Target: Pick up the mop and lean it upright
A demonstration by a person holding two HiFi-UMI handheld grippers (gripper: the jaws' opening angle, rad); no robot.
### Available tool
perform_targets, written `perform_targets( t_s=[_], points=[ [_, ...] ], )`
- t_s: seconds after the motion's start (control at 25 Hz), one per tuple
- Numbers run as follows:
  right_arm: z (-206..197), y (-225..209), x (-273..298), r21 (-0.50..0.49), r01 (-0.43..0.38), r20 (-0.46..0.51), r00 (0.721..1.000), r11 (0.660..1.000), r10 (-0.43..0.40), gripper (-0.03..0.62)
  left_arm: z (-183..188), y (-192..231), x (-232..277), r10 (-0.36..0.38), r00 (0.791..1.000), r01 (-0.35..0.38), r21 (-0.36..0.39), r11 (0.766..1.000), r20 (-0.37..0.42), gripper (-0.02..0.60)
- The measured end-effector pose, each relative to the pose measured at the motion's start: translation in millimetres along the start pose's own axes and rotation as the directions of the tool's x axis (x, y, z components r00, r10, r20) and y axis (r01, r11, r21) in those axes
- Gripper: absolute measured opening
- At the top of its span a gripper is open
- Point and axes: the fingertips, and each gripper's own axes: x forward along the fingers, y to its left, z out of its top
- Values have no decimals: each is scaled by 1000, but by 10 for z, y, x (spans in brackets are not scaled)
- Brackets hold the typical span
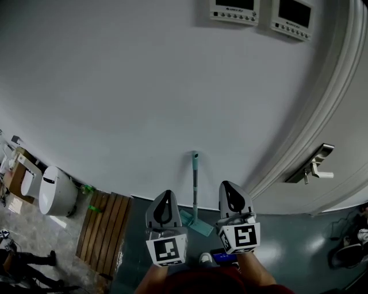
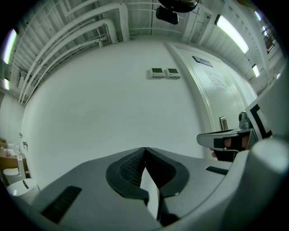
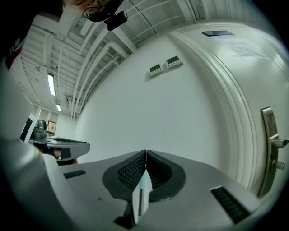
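The mop (image 1: pixel 195 185) stands upright against the white wall, its teal handle pointing up and its flat teal head (image 1: pixel 196 223) on the dark floor. My left gripper (image 1: pixel 167 195) is just left of the handle and apart from it, jaws shut with nothing held. My right gripper (image 1: pixel 229 186) is just right of the handle, also shut and empty. In the left gripper view the gripper (image 2: pixel 145 149) faces the bare wall, with the right gripper (image 2: pixel 226 140) beside it. In the right gripper view the gripper (image 3: pixel 146 152) faces the wall beside the door.
A white door with a metal handle (image 1: pixel 316 165) is to the right. Two control panels (image 1: pixel 234 10) hang high on the wall. A white bin (image 1: pixel 57 197) and a wooden slatted board (image 1: pixel 106 229) sit at the lower left, and shoes (image 1: pixel 348 252) lie at the lower right.
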Motion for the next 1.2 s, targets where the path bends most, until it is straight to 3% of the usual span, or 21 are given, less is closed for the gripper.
perform_targets(
  t_s=[1.2],
  points=[
    [-257, 123, 381, 2, -20, -55, 998, 1000, 20, 18, 10, 128, 168, -7, 1000, 7, -9, 1000, -2, 14]
  ],
)
